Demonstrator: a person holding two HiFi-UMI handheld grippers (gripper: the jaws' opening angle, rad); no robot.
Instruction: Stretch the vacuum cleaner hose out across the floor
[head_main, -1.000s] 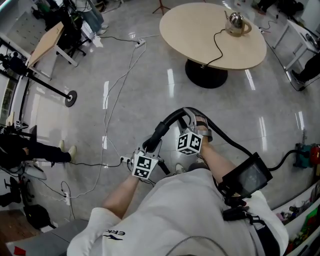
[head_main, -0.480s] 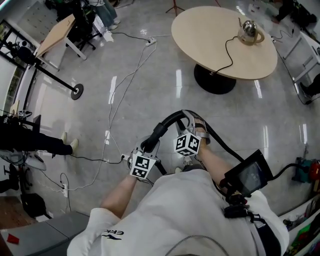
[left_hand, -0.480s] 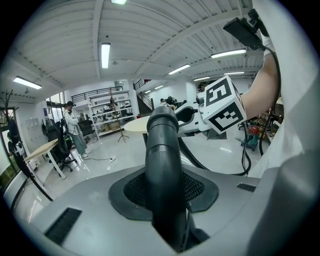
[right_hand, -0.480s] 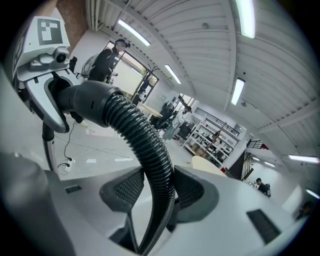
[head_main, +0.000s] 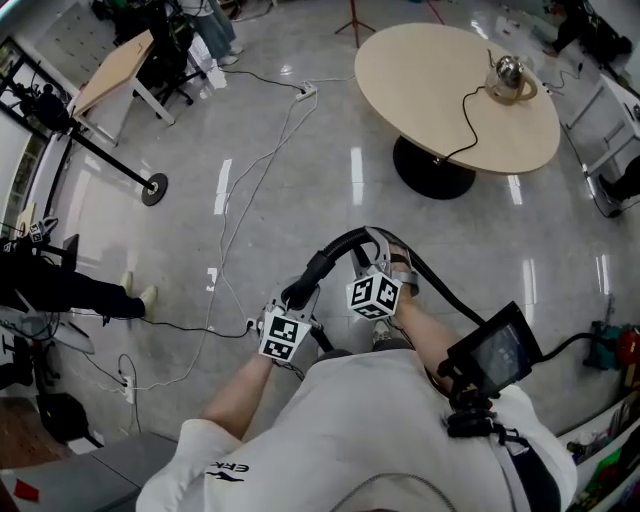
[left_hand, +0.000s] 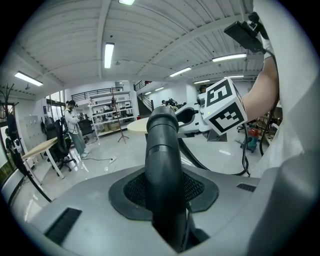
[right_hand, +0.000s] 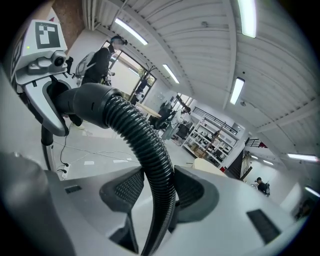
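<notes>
Left gripper (left_hand: 164, 192) has its jaws clamped on the smooth black cuff of the hose (left_hand: 161, 145), right gripper (right_hand: 159, 192) bites the ribbed part just beside it, both up off the floor (head_main: 300, 170). I'd back away from what looks like the vacuum (head_main: 612, 345) far right, pulling low and even so it doesn't kink. Only the head view shows the hose trailing there; gripper views show just the grip.
</notes>
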